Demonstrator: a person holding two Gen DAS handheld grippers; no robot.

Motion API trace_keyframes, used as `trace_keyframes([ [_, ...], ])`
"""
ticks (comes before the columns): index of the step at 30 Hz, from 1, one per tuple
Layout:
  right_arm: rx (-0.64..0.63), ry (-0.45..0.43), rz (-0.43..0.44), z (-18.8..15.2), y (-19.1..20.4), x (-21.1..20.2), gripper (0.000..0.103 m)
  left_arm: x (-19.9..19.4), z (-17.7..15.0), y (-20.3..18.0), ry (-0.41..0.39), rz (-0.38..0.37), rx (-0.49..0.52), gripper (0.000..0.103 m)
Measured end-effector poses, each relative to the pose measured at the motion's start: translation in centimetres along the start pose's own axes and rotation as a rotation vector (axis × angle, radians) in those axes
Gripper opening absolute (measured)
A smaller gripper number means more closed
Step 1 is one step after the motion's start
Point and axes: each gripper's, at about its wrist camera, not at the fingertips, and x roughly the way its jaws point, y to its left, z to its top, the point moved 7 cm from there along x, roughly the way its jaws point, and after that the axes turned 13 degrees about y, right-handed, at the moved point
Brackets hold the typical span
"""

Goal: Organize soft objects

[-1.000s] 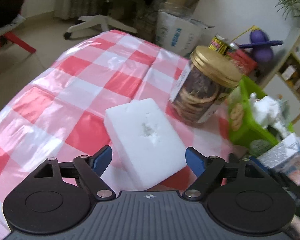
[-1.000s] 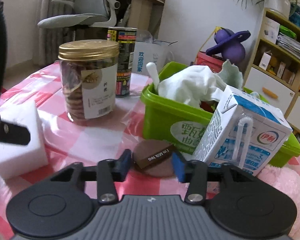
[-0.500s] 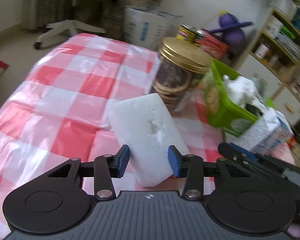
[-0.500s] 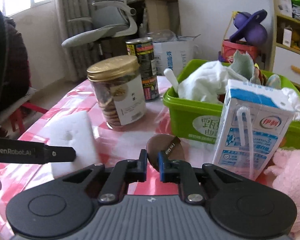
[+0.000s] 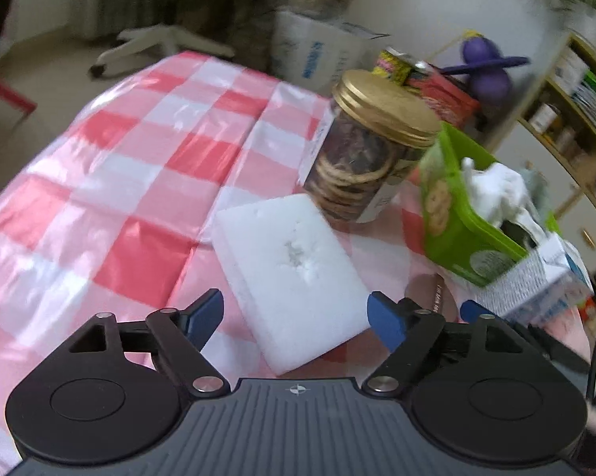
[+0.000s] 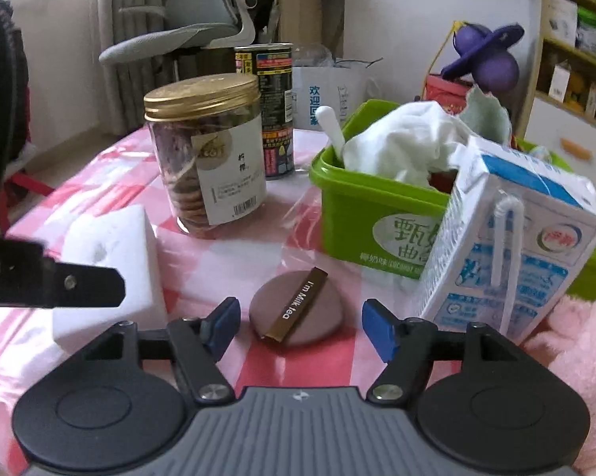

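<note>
A white sponge block (image 5: 294,273) lies on the checked tablecloth between the jaws of my left gripper (image 5: 296,317). Those jaws are opening, and neither pad touches the sponge. A brown round puff (image 6: 296,309) with a "Milk tea" band lies flat on the cloth just ahead of my right gripper (image 6: 301,327). The right jaws are opening too, with the puff's near edge between them and the pads clear of it. The sponge (image 6: 111,250) also shows at the left of the right wrist view, behind a left gripper finger (image 6: 79,285). A green tub (image 6: 361,214) holds a white cloth (image 6: 401,142).
A gold-lidded cookie jar (image 6: 210,150) and a dark can (image 6: 272,99) stand behind the sponge. A milk carton (image 6: 508,246) leans in front of the tub. Something pink and plush (image 6: 575,357) lies at the right edge. Shelves and an office chair stand beyond the table.
The left jaws narrowed around the sponge, then spread wide again. The right jaws went shut at the puff's edge, then opened; the puff now lies flat on the cloth.
</note>
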Motion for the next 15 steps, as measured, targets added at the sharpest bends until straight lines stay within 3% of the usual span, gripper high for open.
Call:
trace_keyframes([
  [1, -0.001, -0.006, -0.004, 0.0, 0.0, 0.0, 0.027, 0.2, 0.0, 0.0, 0.004, 0.004, -0.023, 0.078],
  [2, -0.005, -0.011, -0.004, 0.1, 0.1, -0.1, 0.025, 0.4, -0.1, 0.0, 0.006, 0.007, -0.043, 0.078],
  [6, 0.019, -0.011, 0.024, 0.2, -0.3, -0.4, 0.022, 0.6, -0.4, -0.1, 0.0, 0.018, -0.095, 0.072],
  [7, 0.025, -0.014, 0.032, 0.1, -0.6, -0.7, 0.021, 0.6, -0.4, -0.3, -0.001, 0.015, -0.093, 0.066],
  [12, 0.069, -0.008, 0.112, -0.2, -1.4, -2.5, 0.017, 0.2, -0.6, -1.1, -0.009, 0.037, -0.038, 0.062],
  [15, 0.108, 0.0, 0.168, -0.5, -2.1, -3.8, 0.016, -0.1, -0.7, -1.0, 0.0, 0.013, -0.047, 0.054],
])
